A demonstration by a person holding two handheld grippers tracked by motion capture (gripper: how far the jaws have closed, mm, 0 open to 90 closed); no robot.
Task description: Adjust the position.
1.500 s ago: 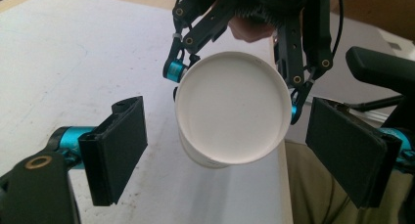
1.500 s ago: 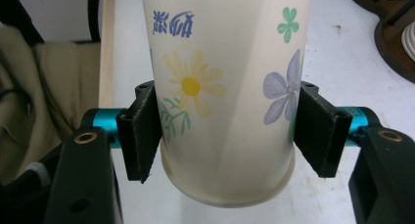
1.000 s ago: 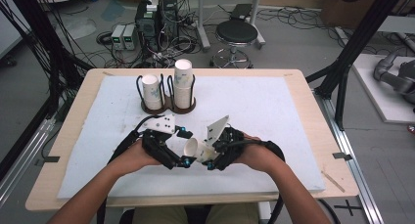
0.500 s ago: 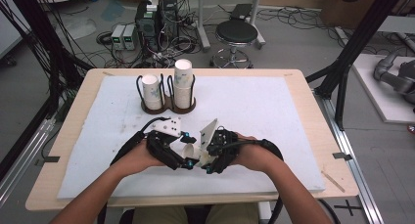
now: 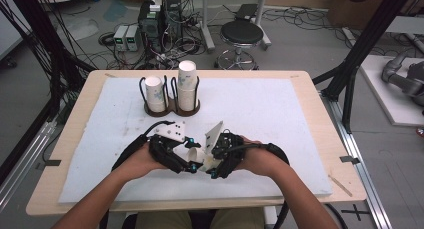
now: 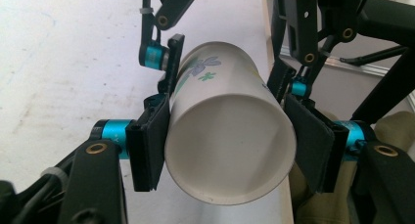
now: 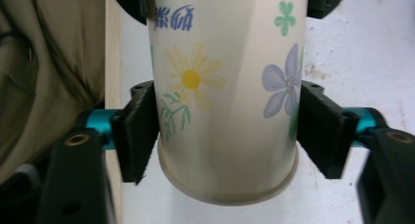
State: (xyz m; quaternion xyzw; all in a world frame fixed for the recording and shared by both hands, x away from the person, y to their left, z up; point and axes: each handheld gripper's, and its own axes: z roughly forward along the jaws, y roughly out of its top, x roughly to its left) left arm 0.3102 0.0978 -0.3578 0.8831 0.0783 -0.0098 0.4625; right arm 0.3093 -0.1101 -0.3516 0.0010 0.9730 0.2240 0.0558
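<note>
A white paper cup with printed flowers lies on its side in the air between both grippers, near the table's front edge. My left gripper is shut on the cup near its open mouth, its pads pressed against the wall. My right gripper is shut on the same cup near its base, one pad on each side. In the left gripper view the right gripper clamps the cup farther along.
A dark wire cup holder stands at the back left of the white mat, with a paper cup in one ring and a taller stack in the other. The table's wooden front edge runs just below the hands.
Both hands have drawn closer together and slightly toward the front edge, with the cup still held between the two grippers.
</note>
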